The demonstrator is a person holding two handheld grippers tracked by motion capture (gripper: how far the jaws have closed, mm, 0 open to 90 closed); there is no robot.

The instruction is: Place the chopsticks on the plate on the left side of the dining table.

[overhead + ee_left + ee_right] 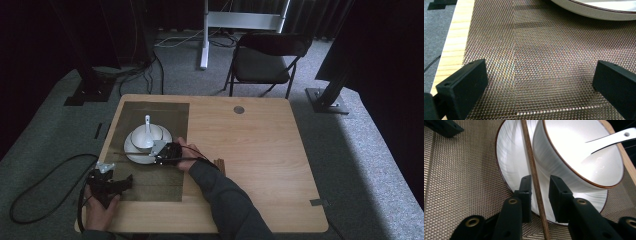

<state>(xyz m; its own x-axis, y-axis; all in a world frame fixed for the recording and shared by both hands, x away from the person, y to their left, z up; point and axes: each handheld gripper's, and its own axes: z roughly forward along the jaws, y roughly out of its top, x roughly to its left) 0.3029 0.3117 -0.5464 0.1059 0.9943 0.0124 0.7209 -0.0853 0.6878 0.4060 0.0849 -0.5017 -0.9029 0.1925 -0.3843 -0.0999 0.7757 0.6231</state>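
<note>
Chopstick [532, 162] lies across the near rim of the plate [510, 162], just beside the bowl [564, 150] that stands on it, and it runs straight through the gap of my right tongs [540, 195]. Those jaws stand a little apart, one on each side of the stick; whether a pad touches it I cannot tell, but nothing clamps it. The risk, I judge, is a slip: a round stick on a glazed rim may roll toward the bowl or off onto the woven mat [536, 62] if I brush it while drawing back. The spoon [606, 141] rests inside the bowl, clear of all this. My left tongs [540, 82] hang wide open and empty over the mat, near the plate's edge, by the worktop [250, 145] side.
</note>
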